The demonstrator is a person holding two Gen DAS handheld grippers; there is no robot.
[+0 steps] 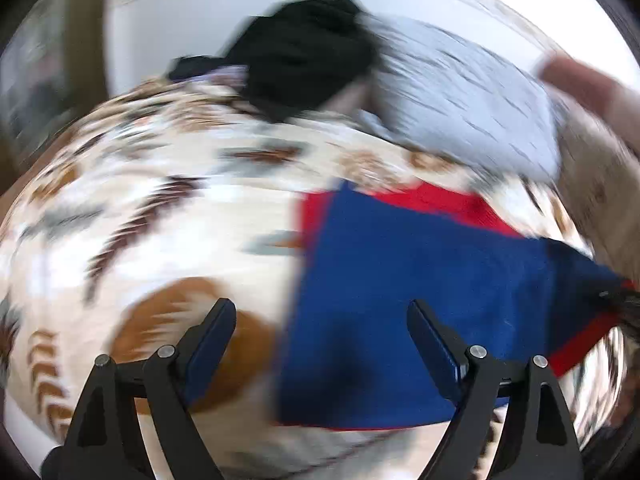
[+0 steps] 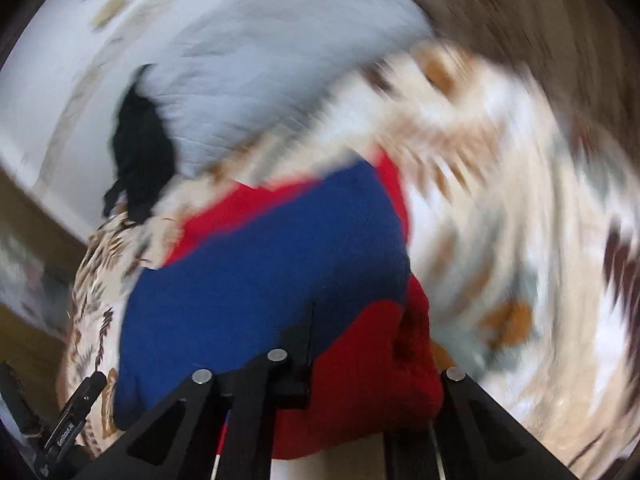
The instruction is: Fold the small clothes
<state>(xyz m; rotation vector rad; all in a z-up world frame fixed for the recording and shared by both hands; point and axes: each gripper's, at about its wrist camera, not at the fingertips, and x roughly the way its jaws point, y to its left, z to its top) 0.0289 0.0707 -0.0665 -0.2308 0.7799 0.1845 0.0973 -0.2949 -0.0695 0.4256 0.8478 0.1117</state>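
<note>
Our right claw (image 2: 316, 364) pinches the red edge of the blue-and-red garment (image 1: 400, 280), we judge to carry it over for a fold; the garment lies on the patterned bed cover (image 1: 160, 200). Our left claw (image 1: 320, 344) hangs spread at the garment's edge (ready, we think, to pin it).

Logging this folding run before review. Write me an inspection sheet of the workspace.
Surface: cream blanket with brown leaf pattern, blurred by motion.
Job's things: blue-and-red knitted garment lying on the blanket, one red part bunched at the right gripper.
Clutter: black crumpled cloth; pale grey pillow.
Grippers: left gripper jaws open, empty; right gripper jaws closed on the garment.
Cables: nothing seen.
Surroundings: white wall.
</note>
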